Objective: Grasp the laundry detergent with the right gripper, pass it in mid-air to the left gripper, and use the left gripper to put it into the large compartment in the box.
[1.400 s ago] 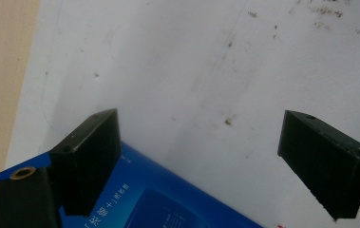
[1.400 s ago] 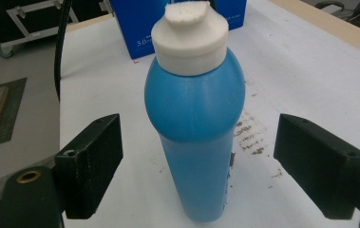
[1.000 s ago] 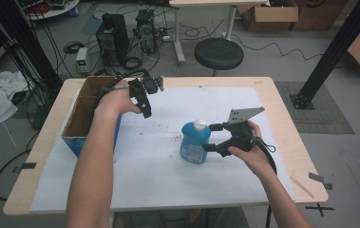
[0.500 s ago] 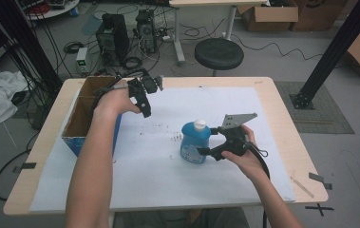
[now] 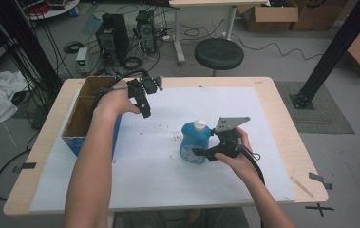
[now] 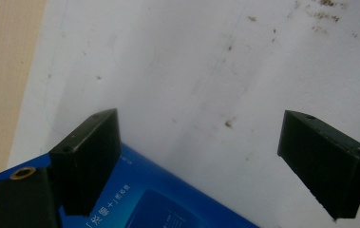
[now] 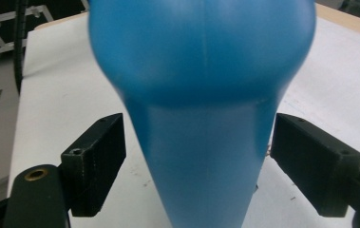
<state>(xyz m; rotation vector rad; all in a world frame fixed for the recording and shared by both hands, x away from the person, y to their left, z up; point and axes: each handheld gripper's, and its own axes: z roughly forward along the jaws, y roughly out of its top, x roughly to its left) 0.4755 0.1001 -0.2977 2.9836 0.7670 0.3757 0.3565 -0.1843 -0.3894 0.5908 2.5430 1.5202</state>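
From the high view, the blue bottle point(image 5: 195, 142) stands upright at the middle of the frame on the bench point(image 5: 272, 109), with the right gripper point(image 5: 201, 153) against its lower right side. The left gripper point(image 5: 145, 108) hangs open by the cardboard box point(image 5: 85, 114), upper left.

In the left gripper view, the wide jaws hold nothing over white paper.

In the right gripper view, the jaws, just closing, flank the bottle's point(image 7: 201, 123) narrower part without pressing. It looks like smooth, slippery, rigid plastic; that waist seems the best hold.

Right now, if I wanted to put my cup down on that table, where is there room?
The white sheet is bare beyond the blue bottle, toward the far right corner, and along the near edge between the two forearms. It is crowded at the left, where the cardboard box stands, and around the bottle, where the right tongs reach.
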